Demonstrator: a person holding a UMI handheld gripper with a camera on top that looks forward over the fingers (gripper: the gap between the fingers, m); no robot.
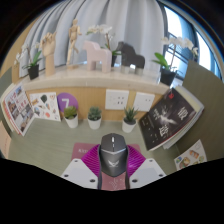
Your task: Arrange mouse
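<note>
Here, mouse (112, 152) between claw (112, 172) fingers, on desk (45, 150).

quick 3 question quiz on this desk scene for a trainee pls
1. True or false: the mouse sits between the fingers.
2. How many small potted plants stand in a row on the desk beyond the mouse? A) one B) three C) five
3. Fill in: the wall behind that row carries white ______.

Key: 1 true; 2 B; 3 sockets
</note>
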